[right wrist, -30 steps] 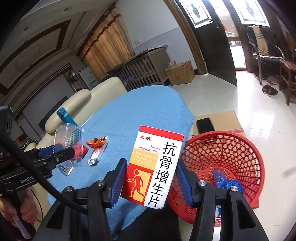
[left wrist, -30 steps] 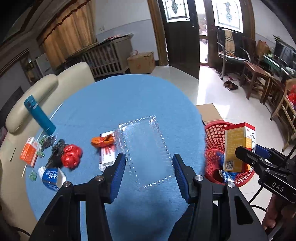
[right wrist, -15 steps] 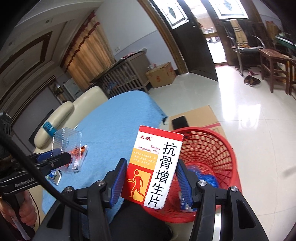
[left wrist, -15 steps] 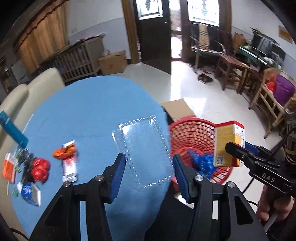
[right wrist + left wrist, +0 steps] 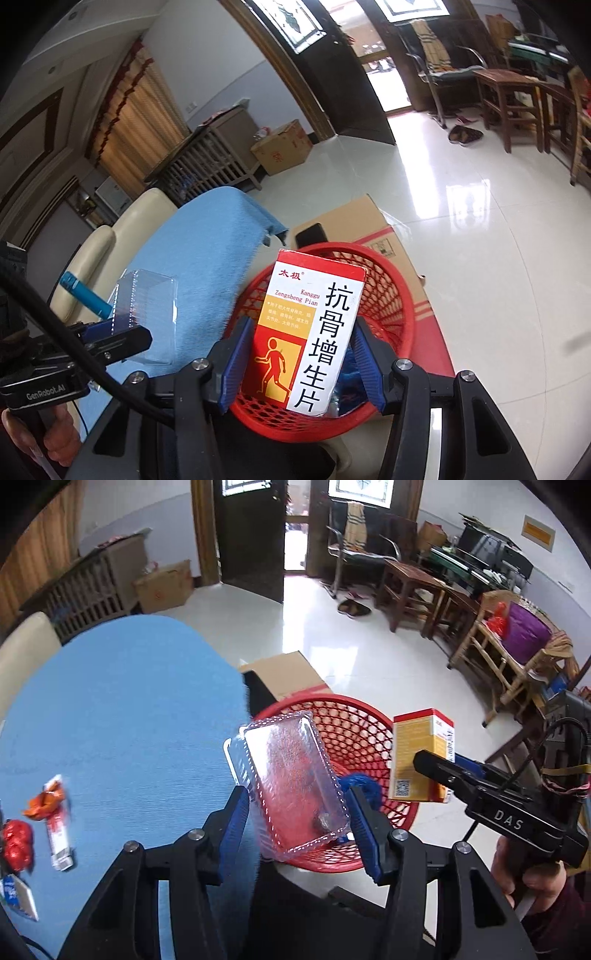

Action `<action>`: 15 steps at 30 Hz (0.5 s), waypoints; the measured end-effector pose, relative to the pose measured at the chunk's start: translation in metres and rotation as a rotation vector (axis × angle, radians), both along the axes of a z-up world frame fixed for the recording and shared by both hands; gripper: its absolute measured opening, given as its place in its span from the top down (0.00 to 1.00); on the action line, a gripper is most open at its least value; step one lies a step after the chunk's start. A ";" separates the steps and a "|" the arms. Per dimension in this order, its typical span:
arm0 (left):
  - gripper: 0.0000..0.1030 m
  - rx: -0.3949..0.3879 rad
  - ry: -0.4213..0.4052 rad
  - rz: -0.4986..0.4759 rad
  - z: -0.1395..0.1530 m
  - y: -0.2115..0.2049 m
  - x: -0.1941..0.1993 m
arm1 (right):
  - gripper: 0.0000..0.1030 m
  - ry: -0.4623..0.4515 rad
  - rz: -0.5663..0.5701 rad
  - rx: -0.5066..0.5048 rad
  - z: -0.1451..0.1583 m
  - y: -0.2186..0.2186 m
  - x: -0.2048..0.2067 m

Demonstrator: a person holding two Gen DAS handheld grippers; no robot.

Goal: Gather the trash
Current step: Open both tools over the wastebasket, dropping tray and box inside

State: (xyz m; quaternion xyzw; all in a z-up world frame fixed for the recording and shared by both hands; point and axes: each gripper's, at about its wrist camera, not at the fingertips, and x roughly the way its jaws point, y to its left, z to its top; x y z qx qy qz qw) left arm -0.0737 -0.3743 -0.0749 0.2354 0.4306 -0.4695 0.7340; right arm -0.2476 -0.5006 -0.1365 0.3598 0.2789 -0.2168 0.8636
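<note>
Tray: the clear rectangular plastic tray (image 5: 295, 782) sits between your left gripper's (image 5: 299, 812) blue pads, clamped across its short width, long axis pointing forward and tilted.
Box: the red, yellow and white cardboard medicine box (image 5: 310, 339) stands upright in your right gripper (image 5: 301, 354), pinched by its sides.
Basket: the red plastic mesh basket (image 5: 369, 731) stands on the floor just beside the blue-covered round table (image 5: 129, 709); blue trash already lies inside.
Key relation: both items hang over the basket mouth, the box nearer its middle, the tray over its table-side rim.
Judgement: release looks next; carry the tray slightly further over first.
Remaining: a red crumpled wrapper (image 5: 16, 843) and a white and red sachet (image 5: 57, 834) lie on the table.
</note>
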 end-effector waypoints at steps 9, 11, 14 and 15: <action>0.44 0.017 0.023 0.018 -0.014 -0.010 0.007 | 0.40 0.026 -0.026 0.100 -0.020 -0.015 -0.002; 0.44 0.013 0.024 0.032 -0.014 -0.005 0.010 | 0.39 0.018 -0.025 0.112 -0.020 -0.016 -0.003; 0.44 0.001 0.011 0.049 -0.008 0.009 0.014 | 0.39 0.013 -0.028 0.106 -0.016 -0.016 -0.004; 0.44 0.001 0.002 0.059 -0.006 0.014 0.015 | 0.39 0.011 -0.026 0.105 -0.014 -0.015 -0.004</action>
